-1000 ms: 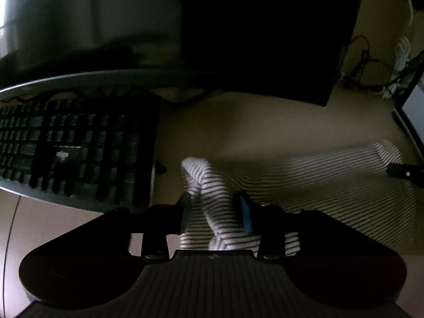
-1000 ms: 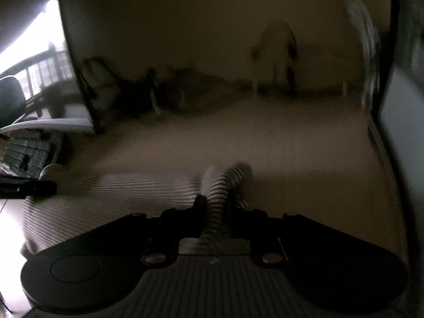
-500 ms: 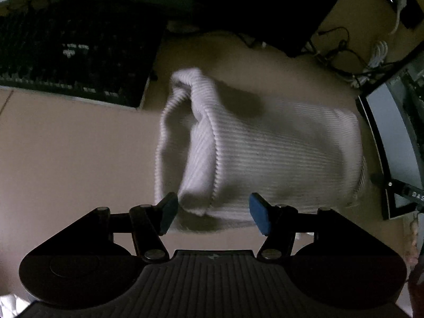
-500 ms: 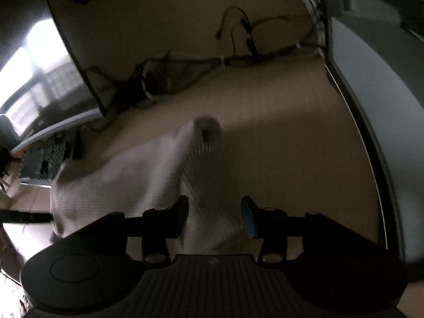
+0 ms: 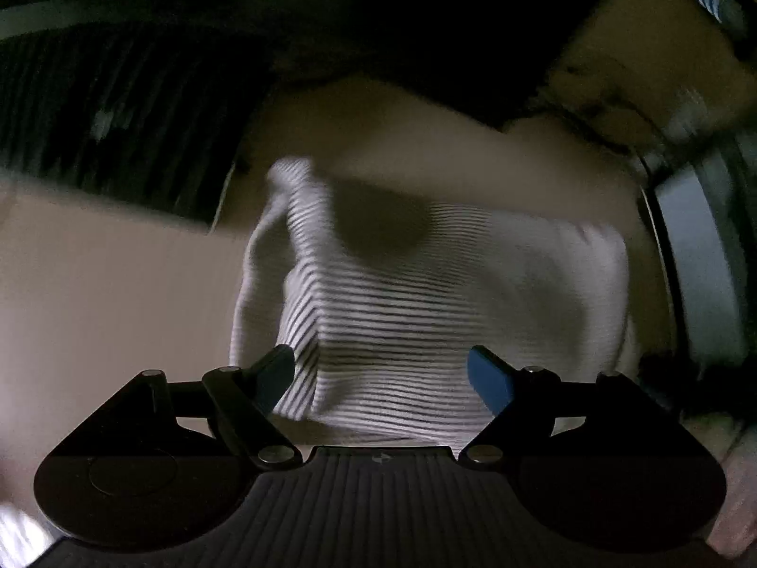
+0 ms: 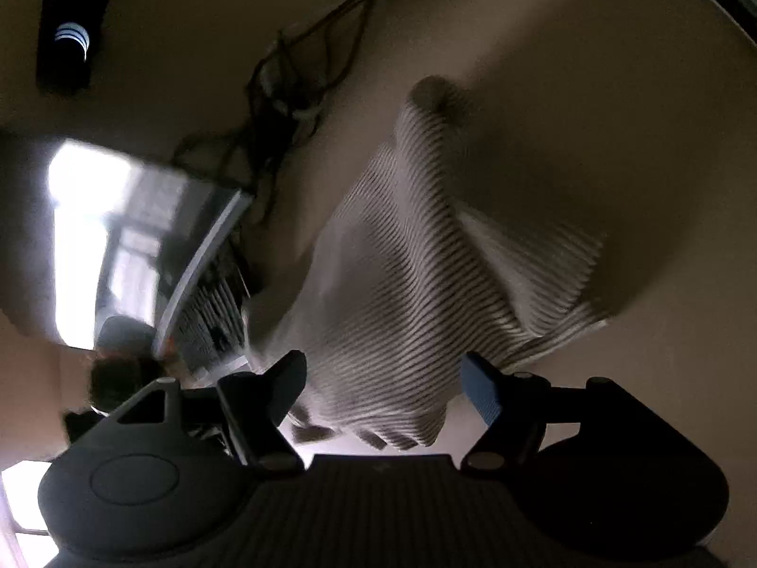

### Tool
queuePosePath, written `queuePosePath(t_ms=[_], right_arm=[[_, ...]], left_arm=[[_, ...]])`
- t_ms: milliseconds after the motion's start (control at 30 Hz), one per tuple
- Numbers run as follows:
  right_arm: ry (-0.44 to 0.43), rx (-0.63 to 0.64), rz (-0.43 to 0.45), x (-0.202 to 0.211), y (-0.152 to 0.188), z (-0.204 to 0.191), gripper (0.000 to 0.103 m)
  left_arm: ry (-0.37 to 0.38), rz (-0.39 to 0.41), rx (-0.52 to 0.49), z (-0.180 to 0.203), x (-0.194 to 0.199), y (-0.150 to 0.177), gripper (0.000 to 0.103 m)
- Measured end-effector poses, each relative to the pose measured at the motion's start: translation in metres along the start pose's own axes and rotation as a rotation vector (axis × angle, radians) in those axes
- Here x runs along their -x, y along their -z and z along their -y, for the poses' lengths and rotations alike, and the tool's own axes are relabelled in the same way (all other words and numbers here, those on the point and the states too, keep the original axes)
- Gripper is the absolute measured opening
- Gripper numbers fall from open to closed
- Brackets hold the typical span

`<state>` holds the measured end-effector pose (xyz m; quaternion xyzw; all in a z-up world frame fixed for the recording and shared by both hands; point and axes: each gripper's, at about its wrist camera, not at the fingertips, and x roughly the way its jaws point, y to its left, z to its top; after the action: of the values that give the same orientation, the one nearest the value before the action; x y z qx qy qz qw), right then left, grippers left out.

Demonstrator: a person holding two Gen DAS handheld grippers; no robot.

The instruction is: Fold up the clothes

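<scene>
Striped garment (image 5: pixel 426 293) folded on desk (image 5: pixel 94 284), both hand-held grippers opening, clear of it

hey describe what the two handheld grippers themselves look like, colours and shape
Both look alike. The left gripper has a black body with a ribbed centre panel, two rounded lobes, black linkage arms with silver pivot screws, and blue pads on its fingertips. The right gripper is the same black build with blue pads. No cables or sleeves show.

I find no readable text, label, brand or number in either wrist view; the keyboard (image 5: pixel 118 128) is motion-blurred, its key legends only a pale smear; left of the keyboard (image 6: pixel 213 326) in the right wrist view, the monitor (image 6: pixel 118 236) shows glare only, no characters.
</scene>
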<state>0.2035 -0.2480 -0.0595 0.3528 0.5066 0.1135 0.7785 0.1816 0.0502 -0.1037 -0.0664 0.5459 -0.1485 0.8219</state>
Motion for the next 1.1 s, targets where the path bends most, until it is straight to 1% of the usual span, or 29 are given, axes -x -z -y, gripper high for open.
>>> queuePosePath(t_ms=[33, 67, 100, 133, 167, 200, 233, 300, 367, 400, 500, 533, 600, 633, 667, 733, 800, 867, 900, 933, 1000, 1033, 1100], right_arm=[[0.024, 0.093, 0.014, 0.000, 0.001, -0.013, 0.073], [0.062, 0.243, 0.050, 0.001, 0.005, -0.029, 0.074], [0.112, 0.438, 0.104, 0.004, 0.011, -0.047, 0.078], [0.161, 0.623, 0.147, 0.003, 0.018, -0.062, 0.081], [0.201, 0.774, 0.158, -0.005, 0.025, -0.071, 0.081], [0.235, 0.905, 0.153, -0.016, 0.031, -0.078, 0.081], [0.259, 0.969, 0.140, -0.028, 0.033, -0.079, 0.081], [0.291, 0.989, 0.104, -0.055, 0.033, -0.072, 0.081], [0.323, 1.008, 0.067, -0.082, 0.032, -0.065, 0.081], [0.317, 0.987, 0.047, -0.090, 0.031, -0.059, 0.080], [0.245, 0.882, 0.007, -0.088, 0.032, -0.048, 0.080], [0.219, 0.857, -0.020, -0.085, 0.035, -0.045, 0.081], [0.212, 0.898, -0.051, -0.080, 0.050, -0.044, 0.082], [0.215, 0.929, -0.059, -0.077, 0.059, -0.045, 0.081], [0.218, 0.960, -0.067, -0.074, 0.067, -0.045, 0.081], [0.228, 0.974, -0.042, -0.063, 0.074, -0.048, 0.081], [0.231, 0.946, 0.001, -0.046, 0.073, -0.050, 0.082], [0.241, 0.907, 0.045, -0.028, 0.071, -0.049, 0.088], [0.255, 0.873, 0.071, -0.023, 0.070, -0.045, 0.096], [0.269, 0.838, 0.100, -0.020, 0.068, -0.040, 0.099], [0.299, 0.775, 0.160, -0.018, 0.069, -0.031, 0.099], [0.320, 0.748, 0.176, -0.019, 0.072, -0.027, 0.099], [0.322, 0.700, 0.178, -0.017, 0.077, -0.022, 0.099]], left_arm=[[0.015, -0.008, -0.044, 0.004, -0.001, 0.007, 0.089], [0.030, -0.016, -0.088, 0.008, -0.003, 0.013, 0.089], [0.046, -0.025, -0.129, 0.013, -0.004, 0.019, 0.089], [0.078, -0.047, -0.126, 0.013, -0.009, 0.023, 0.089], [0.096, -0.060, -0.115, 0.014, -0.015, 0.025, 0.089], [0.102, -0.057, -0.106, 0.015, -0.021, 0.025, 0.089], [0.085, -0.039, -0.104, 0.015, -0.026, 0.025, 0.089], [0.047, -0.014, -0.085, 0.012, -0.036, 0.024, 0.089], [0.073, -0.024, -0.043, 0.005, -0.042, 0.025, 0.089], [0.081, -0.030, -0.034, 0.004, -0.043, 0.027, 0.089], [0.089, -0.042, -0.068, 0.003, -0.040, 0.034, 0.089], [0.088, -0.047, -0.072, 0.002, -0.038, 0.036, 0.089], [0.096, -0.075, -0.055, 0.000, -0.034, 0.042, 0.089], [0.102, -0.093, -0.042, -0.002, -0.032, 0.045, 0.087], [0.105, -0.092, -0.028, -0.007, -0.027, 0.046, 0.086], [0.109, -0.088, -0.004, -0.016, -0.018, 0.049, 0.085], [0.074, -0.010, -0.030, -0.015, -0.004, 0.045, 0.088], [0.033, 0.079, -0.059, -0.012, 0.008, 0.040, 0.093], [0.024, 0.117, -0.072, -0.010, 0.011, 0.039, 0.093], [0.013, 0.145, -0.085, -0.006, 0.009, 0.036, 0.093], [-0.050, 0.127, -0.073, 0.000, -0.001, 0.032, 0.093], [-0.071, 0.112, -0.071, 0.002, -0.006, 0.031, 0.093], [-0.104, 0.079, -0.075, 0.005, -0.017, 0.030, 0.093]])
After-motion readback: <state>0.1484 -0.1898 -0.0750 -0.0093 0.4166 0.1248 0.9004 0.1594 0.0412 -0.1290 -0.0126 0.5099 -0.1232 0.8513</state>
